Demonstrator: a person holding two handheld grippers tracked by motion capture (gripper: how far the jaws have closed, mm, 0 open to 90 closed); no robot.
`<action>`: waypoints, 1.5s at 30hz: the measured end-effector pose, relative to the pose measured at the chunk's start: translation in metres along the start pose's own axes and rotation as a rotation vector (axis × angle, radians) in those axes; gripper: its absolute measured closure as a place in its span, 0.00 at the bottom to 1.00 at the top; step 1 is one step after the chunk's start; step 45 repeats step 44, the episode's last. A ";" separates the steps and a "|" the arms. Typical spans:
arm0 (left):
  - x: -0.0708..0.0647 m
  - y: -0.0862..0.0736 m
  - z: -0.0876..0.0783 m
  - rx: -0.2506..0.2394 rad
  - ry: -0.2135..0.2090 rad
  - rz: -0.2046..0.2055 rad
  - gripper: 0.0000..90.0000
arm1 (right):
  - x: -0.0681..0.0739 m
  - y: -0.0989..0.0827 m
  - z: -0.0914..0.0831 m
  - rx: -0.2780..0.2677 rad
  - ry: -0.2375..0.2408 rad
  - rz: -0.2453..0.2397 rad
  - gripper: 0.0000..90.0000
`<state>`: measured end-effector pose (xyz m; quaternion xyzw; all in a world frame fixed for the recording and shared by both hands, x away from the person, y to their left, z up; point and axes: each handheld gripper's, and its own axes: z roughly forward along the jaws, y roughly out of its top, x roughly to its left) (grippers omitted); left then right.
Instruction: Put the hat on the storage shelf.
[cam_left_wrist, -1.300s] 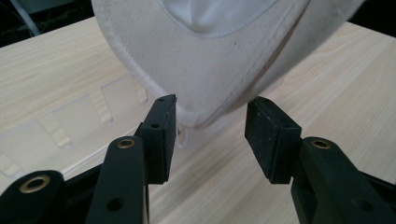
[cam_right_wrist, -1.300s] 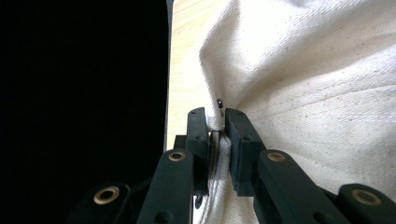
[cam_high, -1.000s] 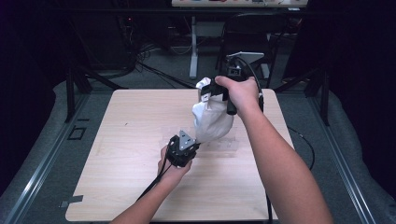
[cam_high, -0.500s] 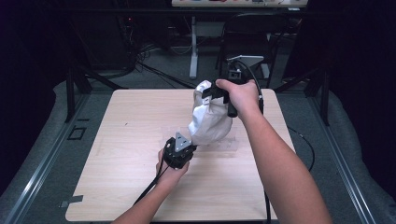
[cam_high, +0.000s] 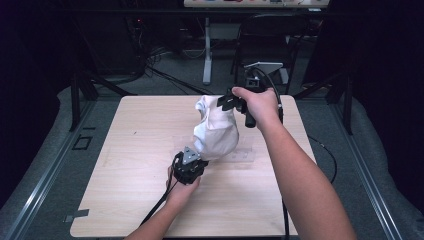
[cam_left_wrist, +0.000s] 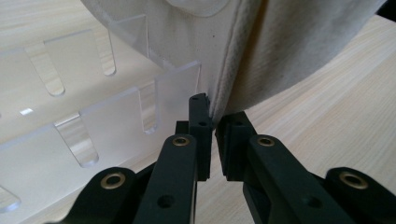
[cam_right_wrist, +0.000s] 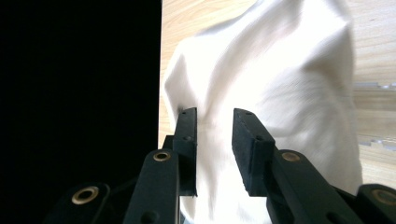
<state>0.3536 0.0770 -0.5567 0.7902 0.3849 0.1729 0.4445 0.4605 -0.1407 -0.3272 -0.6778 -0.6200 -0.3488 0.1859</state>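
A cream cloth bag (cam_high: 218, 131) hangs stretched over the table between my two grippers. My left gripper (cam_high: 201, 159) sits low by the table, shut on the bag's seamed lower edge (cam_left_wrist: 224, 100); in the left gripper view its jaws (cam_left_wrist: 214, 128) pinch that hem. My right gripper (cam_high: 226, 102) is at the bag's top, far side. Its jaws (cam_right_wrist: 215, 126) have just been opening and now stand apart, with the cloth (cam_right_wrist: 280, 79) in the gap but not pressed. A clear slotted acrylic rack (cam_left_wrist: 88, 126) lies on the table under the bag.
The light wooden table (cam_high: 125, 150) has bare room to the left and front. The acrylic rack's end (cam_high: 242, 156) pokes out to the right of the bag. Beyond the far edge the dark floor holds cables and a chair (cam_high: 270, 30).
My left gripper has sunk a little toward the table, pulling the bag's lower edge down with it. The right gripper's jaws have spread apart at the bag's top.
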 end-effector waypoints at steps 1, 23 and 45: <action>0.000 0.000 -0.001 0.002 -0.001 0.001 0.94 | -0.001 0.000 -0.001 -0.007 -0.001 0.002 0.79; 0.050 -0.045 -0.076 0.135 0.028 -0.027 0.57 | -0.042 -0.034 -0.044 -0.121 -0.098 -0.116 0.64; 0.061 -0.056 -0.074 0.115 0.064 -0.014 0.54 | -0.136 -0.122 -0.006 -0.190 -0.265 -0.385 0.59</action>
